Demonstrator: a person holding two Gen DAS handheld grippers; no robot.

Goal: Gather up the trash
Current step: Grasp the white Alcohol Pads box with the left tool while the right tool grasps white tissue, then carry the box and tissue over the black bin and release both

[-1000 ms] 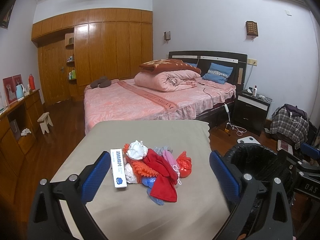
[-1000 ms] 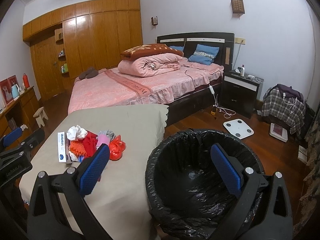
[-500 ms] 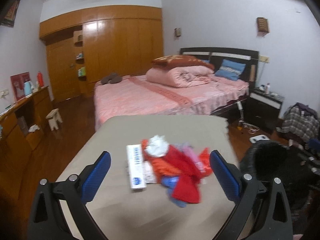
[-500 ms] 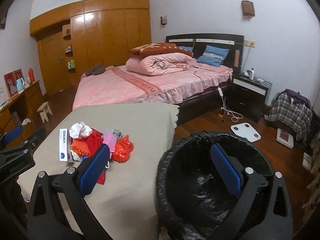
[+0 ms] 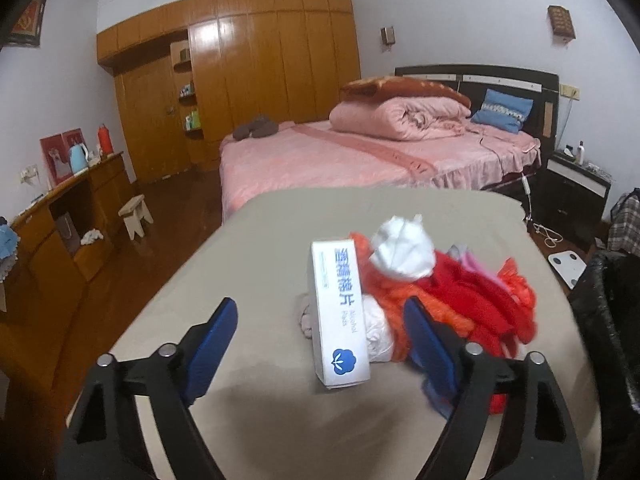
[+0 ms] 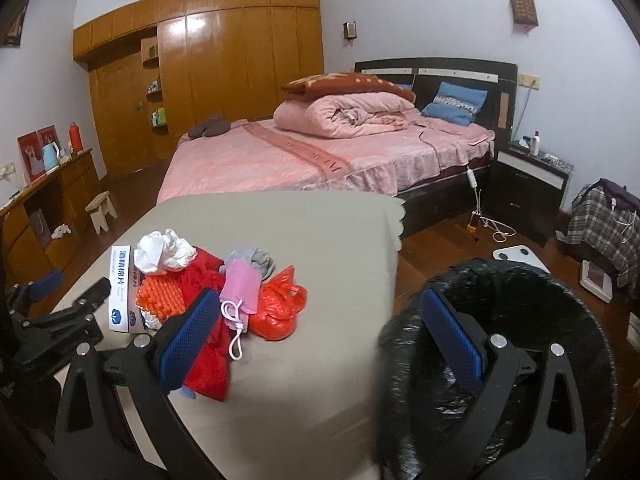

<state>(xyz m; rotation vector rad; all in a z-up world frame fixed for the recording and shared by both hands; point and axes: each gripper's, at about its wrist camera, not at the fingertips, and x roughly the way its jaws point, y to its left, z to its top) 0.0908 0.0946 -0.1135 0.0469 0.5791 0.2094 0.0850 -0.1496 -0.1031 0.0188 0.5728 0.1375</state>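
The left gripper has its fingers spread wide, straddling the white alcohol-pad box without touching it; the box lies at the left edge of the trash pile on the beige bench. The right gripper is also wide apart and empty, one finger over the pile, the other over the black-lined trash bin beside the bench.

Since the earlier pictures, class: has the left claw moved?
Yes. The left claw has advanced toward the white box, which now sits between its open fingers on the table.
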